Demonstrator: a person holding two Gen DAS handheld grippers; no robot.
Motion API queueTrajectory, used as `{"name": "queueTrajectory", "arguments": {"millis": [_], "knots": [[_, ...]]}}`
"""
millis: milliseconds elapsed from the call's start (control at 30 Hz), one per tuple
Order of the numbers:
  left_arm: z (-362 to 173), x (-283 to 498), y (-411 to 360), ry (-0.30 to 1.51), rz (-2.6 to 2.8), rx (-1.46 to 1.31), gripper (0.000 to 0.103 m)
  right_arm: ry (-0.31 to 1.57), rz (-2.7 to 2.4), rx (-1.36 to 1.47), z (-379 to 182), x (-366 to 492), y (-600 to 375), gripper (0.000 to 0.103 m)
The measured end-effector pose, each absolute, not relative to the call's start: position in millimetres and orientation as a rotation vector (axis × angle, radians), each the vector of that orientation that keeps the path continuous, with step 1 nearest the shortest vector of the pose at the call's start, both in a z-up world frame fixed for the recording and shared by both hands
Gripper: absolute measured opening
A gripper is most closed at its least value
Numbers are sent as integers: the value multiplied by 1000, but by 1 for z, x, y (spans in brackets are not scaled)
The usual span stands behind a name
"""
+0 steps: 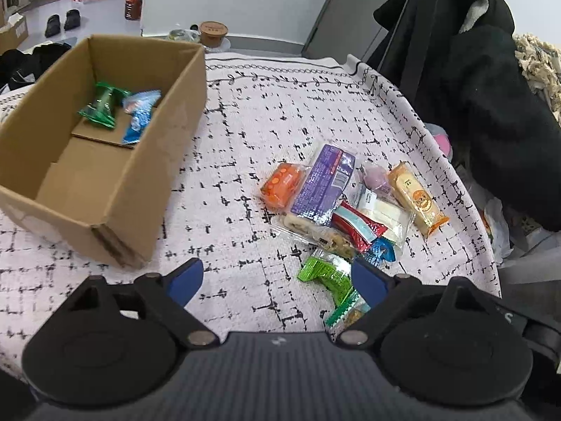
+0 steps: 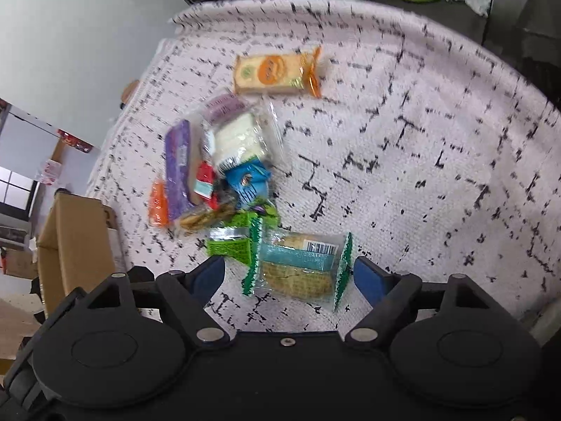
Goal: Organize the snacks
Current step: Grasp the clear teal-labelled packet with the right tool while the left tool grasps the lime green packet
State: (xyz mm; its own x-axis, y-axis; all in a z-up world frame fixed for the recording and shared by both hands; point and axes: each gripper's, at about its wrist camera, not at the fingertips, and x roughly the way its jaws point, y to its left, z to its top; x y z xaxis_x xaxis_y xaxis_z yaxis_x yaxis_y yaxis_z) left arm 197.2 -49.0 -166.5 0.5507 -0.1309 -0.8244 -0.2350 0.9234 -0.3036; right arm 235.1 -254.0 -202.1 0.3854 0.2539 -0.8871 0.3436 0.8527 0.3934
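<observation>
**Both grippers over the snack pile, box waiting at the side**

Left gripper (image 1: pixel 277 279) has its blue-padded jaws spread wide over bare tablecloth (image 1: pixel 245 133), nothing pressed between them; a bright green snack packet (image 1: pixel 328 273) lies just inside its right finger, whether touching cannot be told. Right gripper (image 2: pixel 289 275) also stands wide, with a clear cracker packet with green crimped ends (image 2: pixel 298 270) lying between its fingers; the pads do not visibly press on it, though the packet's right end sits just beside the right pad.

From the left wrist view, the snack pile lies at about two o'clock of the gripper: an orange packet (image 1: pixel 282 187), a purple packet (image 1: pixel 324 184), a red packet (image 1: pixel 356 226) and a long yellow cake bar (image 1: pixel 417 198) at the far edge. The cardboard box (image 1: pixel 168 161) stands open at ten o'clock, well apart from the pile, with a green packet (image 1: pixel 103 103) and a blue packet (image 1: pixel 140 117) already inside, touching.

From the right wrist view the pile runs toward eleven o'clock, the yellow cake bar farthest off at twelve; the box edge shows at nine o'clock.
</observation>
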Motion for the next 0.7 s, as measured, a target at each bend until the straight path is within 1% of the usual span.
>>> {"name": "queueTrajectory", "arguments": {"millis": [233, 300, 333, 400, 567, 700], "knots": [[-188, 210, -44, 1028, 79, -423, 82, 1234, -65, 516, -218, 247, -239, 79], [-192, 213, -44, 1033, 81, -421, 82, 1245, -81, 492, -223, 249, -237, 71], [-193, 214, -46, 1034, 79, -417, 82, 1249, -89, 484, -226, 250, -237, 62], [-195, 215, -47, 1035, 74, -415, 82, 1251, -93, 500, -229, 251, -241, 55], [-201, 222, -54, 1046, 50, -412, 82, 1211, -124, 496, -226, 248, -249, 49], [-203, 227, -63, 1053, 23, -412, 82, 1172, -185, 517, -220, 247, -262, 48]]}}
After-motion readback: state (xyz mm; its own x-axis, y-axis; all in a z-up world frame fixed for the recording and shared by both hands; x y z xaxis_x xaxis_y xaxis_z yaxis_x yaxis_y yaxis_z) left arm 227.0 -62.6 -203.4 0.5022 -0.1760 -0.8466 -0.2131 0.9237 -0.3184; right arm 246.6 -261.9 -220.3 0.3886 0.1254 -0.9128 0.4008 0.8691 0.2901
